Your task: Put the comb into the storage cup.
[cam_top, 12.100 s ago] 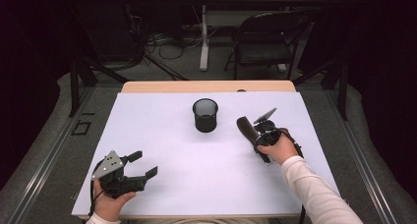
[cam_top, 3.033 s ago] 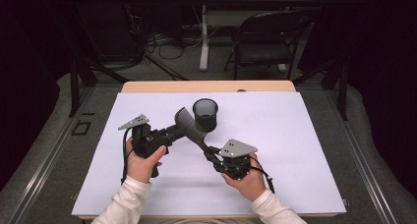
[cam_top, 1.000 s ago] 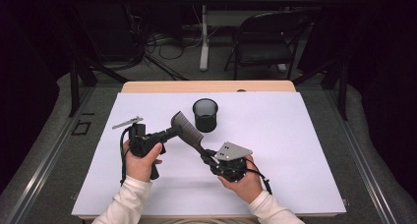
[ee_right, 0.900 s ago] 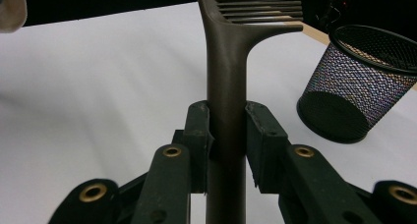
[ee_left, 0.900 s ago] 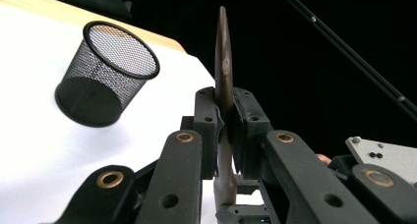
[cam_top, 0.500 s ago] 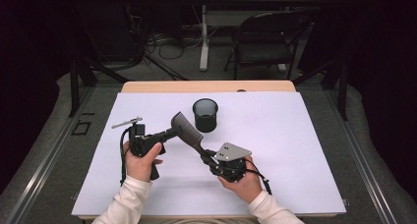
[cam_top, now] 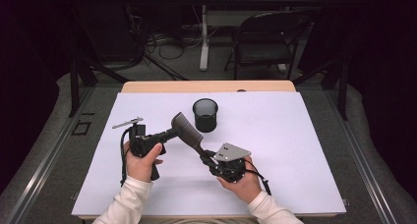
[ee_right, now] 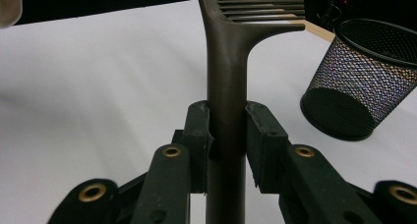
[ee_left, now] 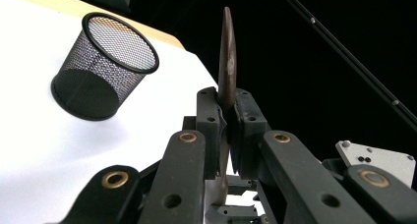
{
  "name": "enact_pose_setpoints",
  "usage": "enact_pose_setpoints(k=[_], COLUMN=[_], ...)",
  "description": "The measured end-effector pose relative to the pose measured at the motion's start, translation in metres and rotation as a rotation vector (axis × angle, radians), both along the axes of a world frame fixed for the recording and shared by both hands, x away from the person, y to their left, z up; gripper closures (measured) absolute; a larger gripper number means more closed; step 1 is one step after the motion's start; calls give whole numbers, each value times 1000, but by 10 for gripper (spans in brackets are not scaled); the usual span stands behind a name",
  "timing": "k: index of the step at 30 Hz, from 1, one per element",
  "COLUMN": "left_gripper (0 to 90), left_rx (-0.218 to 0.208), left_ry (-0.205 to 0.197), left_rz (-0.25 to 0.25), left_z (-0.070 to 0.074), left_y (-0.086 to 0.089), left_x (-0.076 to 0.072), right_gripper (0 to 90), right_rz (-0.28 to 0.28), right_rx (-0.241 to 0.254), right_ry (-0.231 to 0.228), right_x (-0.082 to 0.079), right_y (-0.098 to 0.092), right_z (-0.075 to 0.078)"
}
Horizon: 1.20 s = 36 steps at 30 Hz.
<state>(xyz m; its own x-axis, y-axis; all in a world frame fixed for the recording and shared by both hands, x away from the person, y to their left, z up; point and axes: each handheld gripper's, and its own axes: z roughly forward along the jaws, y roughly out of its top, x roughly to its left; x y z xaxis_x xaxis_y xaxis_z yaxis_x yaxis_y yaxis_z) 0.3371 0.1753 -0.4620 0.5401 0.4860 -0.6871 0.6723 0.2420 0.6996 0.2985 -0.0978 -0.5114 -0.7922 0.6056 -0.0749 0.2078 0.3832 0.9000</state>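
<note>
Here both grippers clamp the comb (cam_top: 187, 129), teeth end far-left.

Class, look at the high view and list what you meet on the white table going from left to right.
left gripper → comb → mesh cup → right gripper. The comb, gripped by both grippers, bridges the gap between them.

One dark comb (cam_top: 187, 129). One black mesh cup (cam_top: 205, 114). Two grippers: left gripper (cam_top: 170, 133), right gripper (cam_top: 205, 159). Two hands, one per gripper. One table (cam_top: 305, 150) under a white sheet. One dark chair (cam_top: 268, 40) behind the table.
</note>
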Motion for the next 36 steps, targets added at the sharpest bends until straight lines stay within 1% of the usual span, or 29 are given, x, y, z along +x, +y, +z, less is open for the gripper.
enact_pose_setpoints(k=[7, 9, 22, 33, 36], left_gripper=[841, 841, 842, 842, 842], left_rx=[5, 2, -6, -3, -9], left_ry=[0, 4, -4, -5, -6], left_rz=[4, 6, 16, 33, 41], left_z=[0, 0, -1, -2, -3], left_y=[-1, -1, -3, -1, 0], left_x=[0, 0, 0, 1, 1], right_gripper=[724, 724, 715, 652, 608], right_rz=[1, 1, -7, -20, -20], right_rx=[6, 8, 25, 39, 43], right_ry=[10, 17, 34, 48, 53], right_x=[0, 1, 2, 4, 5], right_y=[0, 0, -2, -4, -4], right_z=[0, -1, -1, -1, -1])
